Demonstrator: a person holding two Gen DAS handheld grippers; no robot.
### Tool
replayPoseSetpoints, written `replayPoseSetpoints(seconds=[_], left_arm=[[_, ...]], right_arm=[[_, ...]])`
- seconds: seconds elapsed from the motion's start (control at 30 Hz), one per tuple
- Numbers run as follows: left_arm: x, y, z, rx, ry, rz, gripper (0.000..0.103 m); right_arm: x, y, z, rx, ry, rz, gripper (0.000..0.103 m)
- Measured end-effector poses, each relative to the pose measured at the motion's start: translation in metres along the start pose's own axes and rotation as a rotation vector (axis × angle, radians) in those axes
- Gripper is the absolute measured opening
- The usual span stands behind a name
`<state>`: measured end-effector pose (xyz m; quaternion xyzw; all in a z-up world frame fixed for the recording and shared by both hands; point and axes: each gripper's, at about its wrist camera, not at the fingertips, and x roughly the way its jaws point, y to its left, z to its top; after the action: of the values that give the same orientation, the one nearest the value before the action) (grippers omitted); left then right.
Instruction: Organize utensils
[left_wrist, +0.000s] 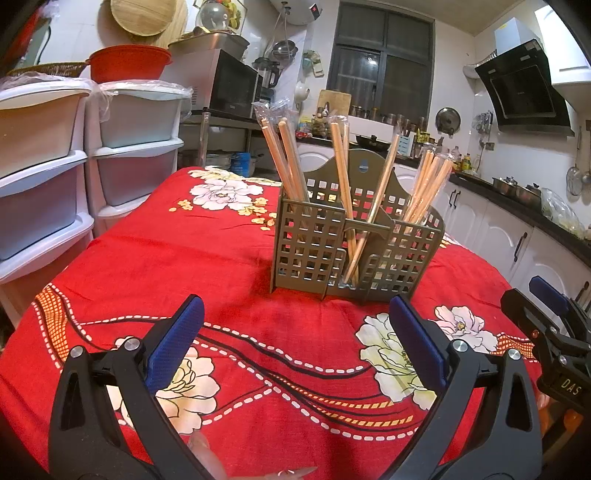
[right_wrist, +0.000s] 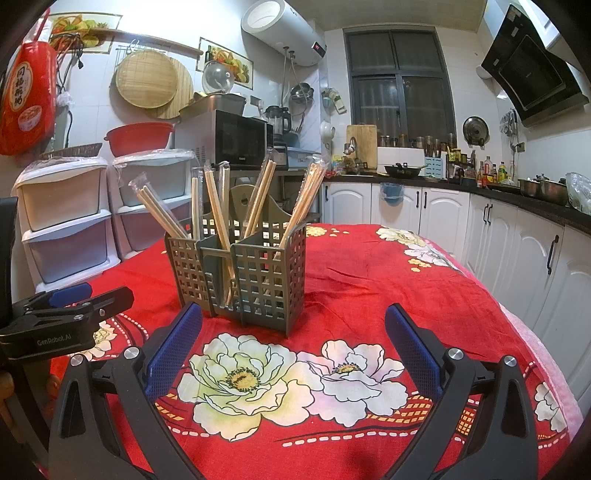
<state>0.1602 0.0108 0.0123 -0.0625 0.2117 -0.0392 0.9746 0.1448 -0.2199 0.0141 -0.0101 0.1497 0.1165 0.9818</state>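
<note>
Red cloth (left_wrist: 229, 258) with pale flowers covered the table, and the caddy (left_wrist: 354, 243) stood on it, a little way in front of both my claws; I judged it sat there so either hand could reach any compartment without stretching. My left claw (left_wrist: 295, 347) hung low over the cloth with its blue pads (left_wrist: 177, 339) spread wide apart and nothing between them; my right claw (right_wrist: 293, 349) hung the same way, pads (right_wrist: 173, 347) wide and empty. In the left view the right claw showed at the far edge; in the right view the left claw showed at the near left, both well short of the caddy; I read that as hands pulled back, with either the sorting done or the next pick not yet chosen; no loose utensil lay on the cloth that I could see.

The caddy was grey-olive plastic, its walls a grid of square holes, with a taller arched back bearing a hanging hole, and dividers splitting it into several compartments. The chopsticks (right_wrist: 218, 214) were pale wood, most in clear sleeves, standing on end and leaning outward against the rims; they fanned in small bunches, one bunch per compartment, which I took as the reason they stayed upright; how many were in each I could not count.
</note>
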Motion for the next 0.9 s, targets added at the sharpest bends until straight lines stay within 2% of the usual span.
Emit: replayPoseSetpoints(seconds=[0.43, 0.7, 0.9], left_arm=[[0.004, 0.000, -0.001, -0.008, 0.017, -0.002, 0.092], [0.013, 0.009, 0.000, -0.060, 0.064, -0.009, 0.092], [0.008, 0.018, 0.003, -0.084, 0.068, 0.004, 0.092]], right_arm=[[0.000, 0.000, 0.000, 0.001, 0.001, -0.001, 0.096], [0.004, 0.003, -0.004, -0.009, 0.011, -0.006, 0.096], [0.011, -0.010, 0.002, 0.022, 0.060, -0.020, 0.096]])
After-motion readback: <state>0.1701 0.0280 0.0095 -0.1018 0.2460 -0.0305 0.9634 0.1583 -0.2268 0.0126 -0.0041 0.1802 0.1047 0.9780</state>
